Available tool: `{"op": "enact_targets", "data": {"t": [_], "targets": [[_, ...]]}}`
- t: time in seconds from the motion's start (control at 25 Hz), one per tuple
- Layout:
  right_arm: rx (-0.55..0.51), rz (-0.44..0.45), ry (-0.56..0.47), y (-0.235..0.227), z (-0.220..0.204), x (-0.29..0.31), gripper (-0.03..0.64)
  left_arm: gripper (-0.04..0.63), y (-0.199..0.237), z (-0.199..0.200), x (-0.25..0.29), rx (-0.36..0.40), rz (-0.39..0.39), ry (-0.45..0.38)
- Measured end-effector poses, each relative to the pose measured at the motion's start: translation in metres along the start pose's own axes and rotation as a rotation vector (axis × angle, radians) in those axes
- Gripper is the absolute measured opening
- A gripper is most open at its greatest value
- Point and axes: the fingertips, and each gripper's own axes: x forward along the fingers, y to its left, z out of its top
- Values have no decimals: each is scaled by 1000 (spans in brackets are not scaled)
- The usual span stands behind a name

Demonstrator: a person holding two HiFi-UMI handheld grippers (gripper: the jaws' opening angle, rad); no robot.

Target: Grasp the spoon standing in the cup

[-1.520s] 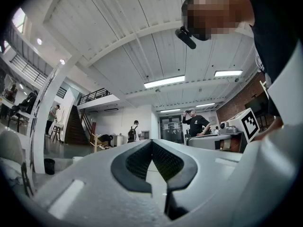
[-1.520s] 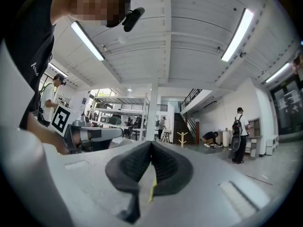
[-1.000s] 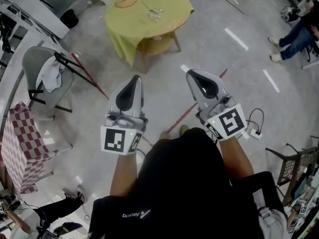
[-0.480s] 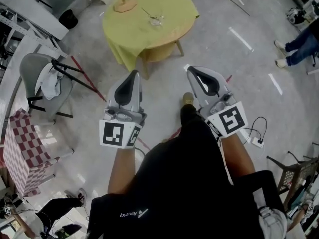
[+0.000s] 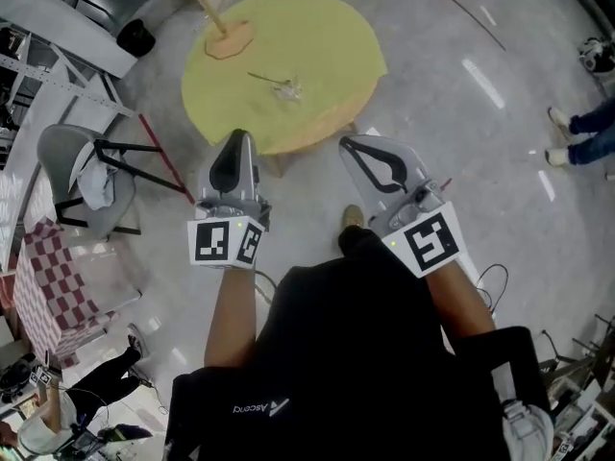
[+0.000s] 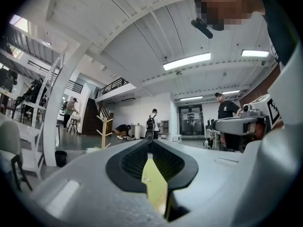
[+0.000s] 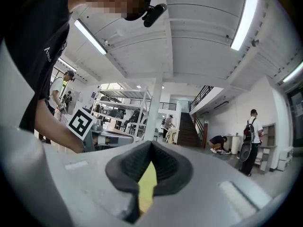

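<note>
A clear glass cup (image 5: 290,89) with a thin spoon (image 5: 265,78) leaning out of it to the left stands near the middle of a round table under a yellow cloth (image 5: 327,46). Both grippers are held out over the table's near edge, well short of the cup. My left gripper (image 5: 237,135) has its tips together and only just starting to open, with nothing between them; the cup (image 6: 146,178) shows tiny through its jaw gap. The tips of my right gripper (image 5: 345,143) meet too, and it is empty. Past both gripper tips, left (image 6: 149,138) and right (image 7: 150,142), lies yellow cloth.
A wooden peg stand (image 5: 227,36) rests on the table's far left. A grey chair (image 5: 77,152) draped with cloth and a red-checked box (image 5: 43,281) are on the left. A black bin (image 5: 136,36) sits beyond. Someone's legs (image 5: 586,121) show at far right.
The table has come nearer and lower in the head view as the person walked up to it. Both grippers now reach its near edge. Jaws look the same.
</note>
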Motion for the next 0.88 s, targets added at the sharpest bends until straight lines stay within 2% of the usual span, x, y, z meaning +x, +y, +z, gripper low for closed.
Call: {"op": "enact_targets", "data": {"t": [0.04,0.12,0.24,0.52,0.88], "targets": [[-1,12,5,-6,3,-1,3,26,0,-1,7,-6,15,9],[-3,31,14,-18,8,-3,3,115,2,-6,22,-25,46,32],[-4,40,18,-37,10,-2,3,152,9,-23,46,-54,94,86],[23,27,46,-69,-9,3,3,169,35,-86,94,-123,212,237],[27,-11,98,-92,-32,14,3,169,59,-134,134,-163,254,342]]}}
